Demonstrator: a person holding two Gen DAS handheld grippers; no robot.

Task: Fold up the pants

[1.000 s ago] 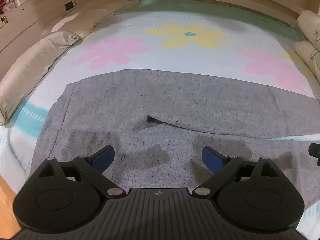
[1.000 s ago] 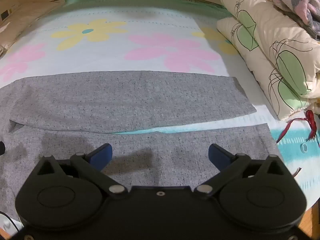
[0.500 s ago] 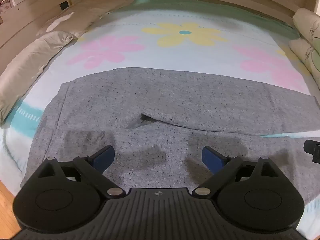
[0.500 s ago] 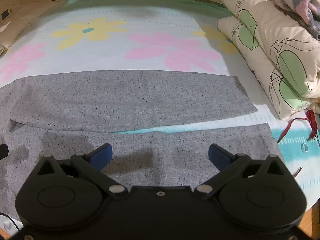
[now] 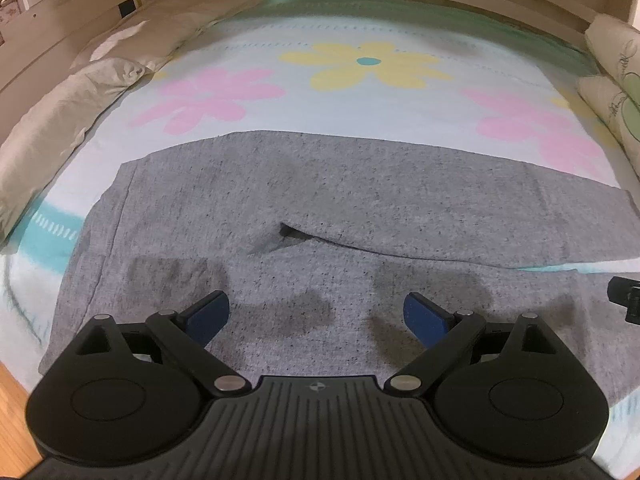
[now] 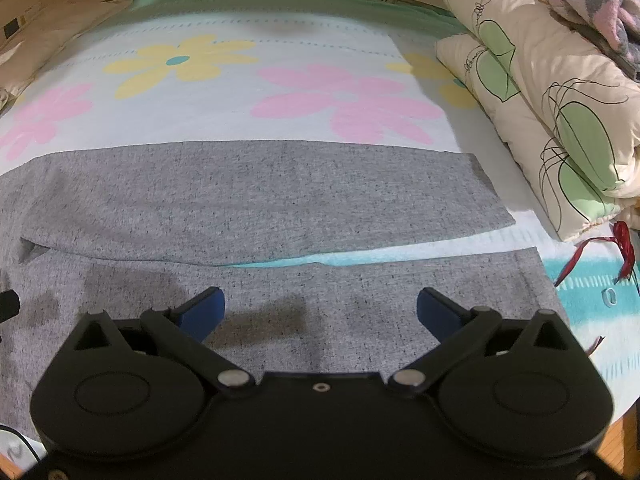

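- On the flowered bedsheet (image 5: 248, 56), the grey pants (image 5: 360, 184) lie flat, waistband toward the left, both legs running off to the right, a thin strip of sheet showing between them past the crotch.
- The left tongs (image 5: 316, 314) hang over the near leg close to the crotch, jaws wide apart, gripping nothing.
- The right tongs (image 6: 320, 310) hang over the same near leg closer to its hem, jaws likewise spread and empty.
- Risk: a pinch on flat knit may catch only the top layer, so the leg would peel open rather than fold.
- Risk: uneven lifting by the two tongs could skew the near leg, leaving it crooked over the far leg.
- Risk: the sheet may bunch into the grasp, dragging it along with the cloth.
- The rolled quilt (image 6: 560, 128) lies near the hems; a wide swing could brush it.
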